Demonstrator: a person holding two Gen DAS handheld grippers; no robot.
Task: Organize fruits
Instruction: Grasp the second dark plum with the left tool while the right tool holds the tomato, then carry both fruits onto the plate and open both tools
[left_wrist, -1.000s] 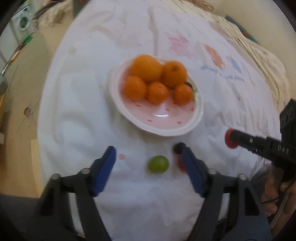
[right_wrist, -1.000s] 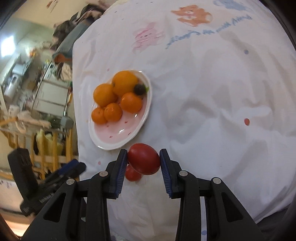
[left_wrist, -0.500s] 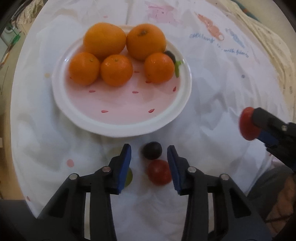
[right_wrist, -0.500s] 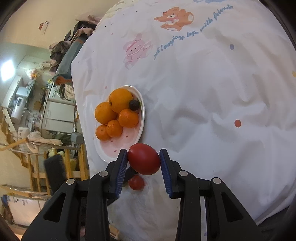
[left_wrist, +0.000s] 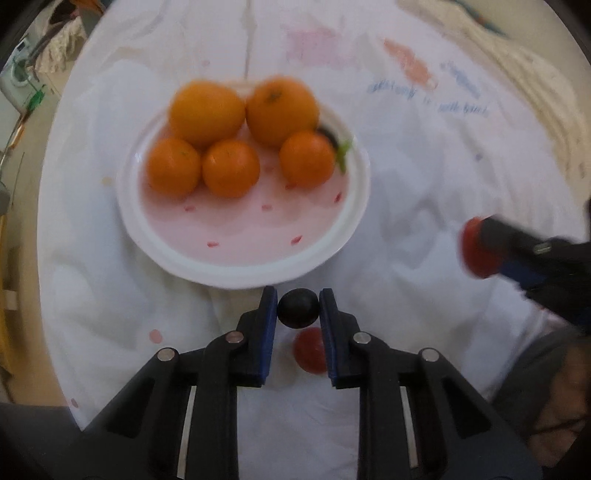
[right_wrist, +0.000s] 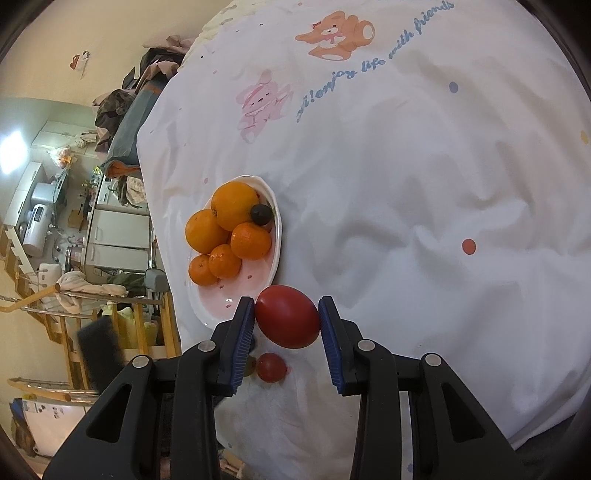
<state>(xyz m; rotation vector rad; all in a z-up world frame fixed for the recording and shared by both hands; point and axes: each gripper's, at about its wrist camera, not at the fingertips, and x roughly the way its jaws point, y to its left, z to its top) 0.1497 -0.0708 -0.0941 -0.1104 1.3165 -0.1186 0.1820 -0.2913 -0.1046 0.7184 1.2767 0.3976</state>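
A white-and-pink plate (left_wrist: 243, 254) on the white cloth holds several oranges (left_wrist: 207, 114) and a dark grape (right_wrist: 261, 214). My left gripper (left_wrist: 298, 308) is shut on a dark round fruit (left_wrist: 297, 308) just short of the plate's near rim. A small red tomato (left_wrist: 310, 349) lies on the cloth under it. My right gripper (right_wrist: 287, 316) is shut on a large red tomato (right_wrist: 287, 316), held above the cloth beside the plate (right_wrist: 275, 258). The small tomato (right_wrist: 271, 367) shows below it. The right gripper with its tomato (left_wrist: 476, 251) appears at the right of the left wrist view.
The table is covered by a wrinkled white cloth (right_wrist: 424, 184) with cartoon prints. Its edge drops off at the left toward a wooden rack (right_wrist: 66, 325) and kitchen clutter. A small green fruit (right_wrist: 249, 366) peeks out behind my right gripper's left finger.
My left gripper moved in from the green fruit, closed on the dark round fruit and lifted it toward the plate. My right gripper kept its hold on the large tomato and rose.
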